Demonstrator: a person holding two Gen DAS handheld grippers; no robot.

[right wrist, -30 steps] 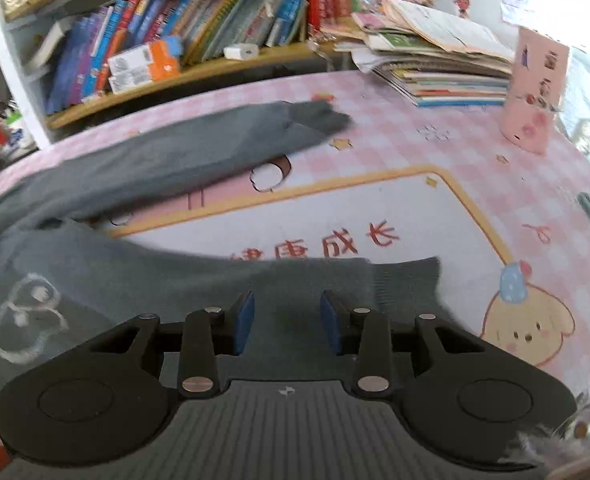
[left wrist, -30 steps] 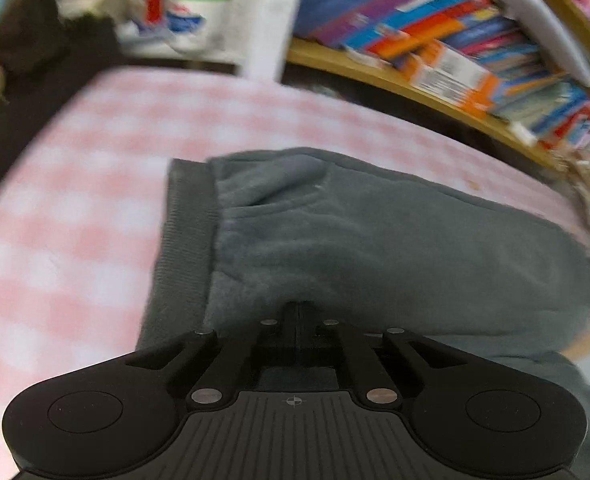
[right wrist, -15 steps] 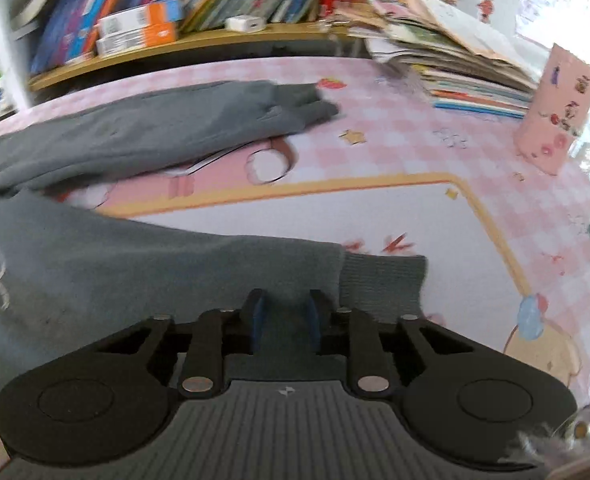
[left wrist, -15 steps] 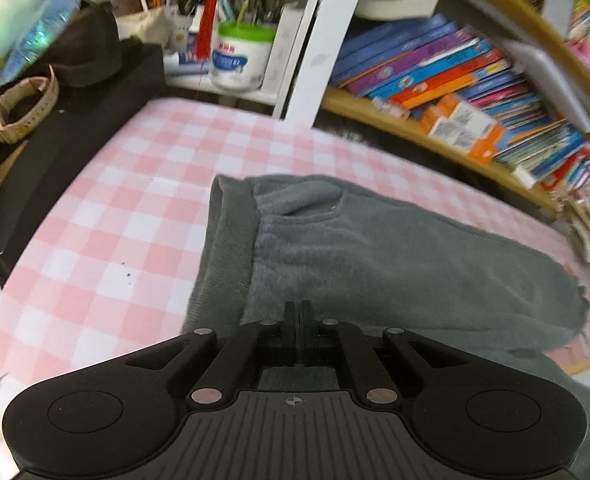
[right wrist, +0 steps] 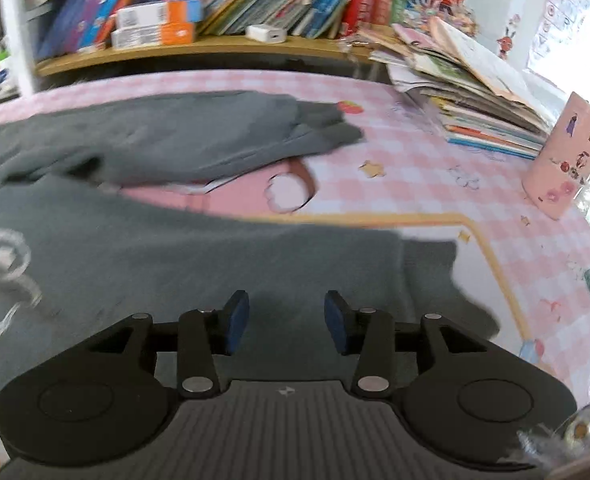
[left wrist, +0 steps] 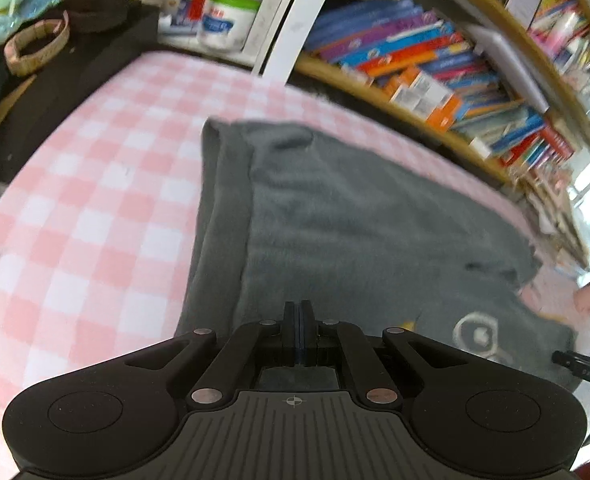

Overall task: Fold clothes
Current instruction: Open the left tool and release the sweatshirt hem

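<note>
A grey sweater (left wrist: 375, 220) lies on the pink checked tablecloth (left wrist: 75, 200), its ribbed hem (left wrist: 215, 220) turned over so the fleecy inside shows. My left gripper (left wrist: 299, 308) is shut at the near edge of that folded part, and the cloth runs in at its tips. In the right wrist view the sweater's body (right wrist: 175, 264) has a white print (right wrist: 3, 264). One sleeve (right wrist: 175, 140) stretches along the back. The nearer sleeve's cuff (right wrist: 431, 268) lies flat on the mat. My right gripper (right wrist: 287, 320) hovers over that sleeve, its jaws opening and the blue pads clear of the cloth.
A low shelf of books (right wrist: 215, 20) runs along the table's far edge. A heap of magazines (right wrist: 475, 100) and a pink box (right wrist: 563, 160) stand at the right. A yellow-bordered play mat (right wrist: 491, 256) lies under the sweater. Dark clutter with a woven ring (left wrist: 35, 48) sits far left.
The right jaws narrowed on the near sleeve, then spread apart, and the sleeve now lies flat. The left gripper stayed shut while its view swung, bringing the printed front into sight.
</note>
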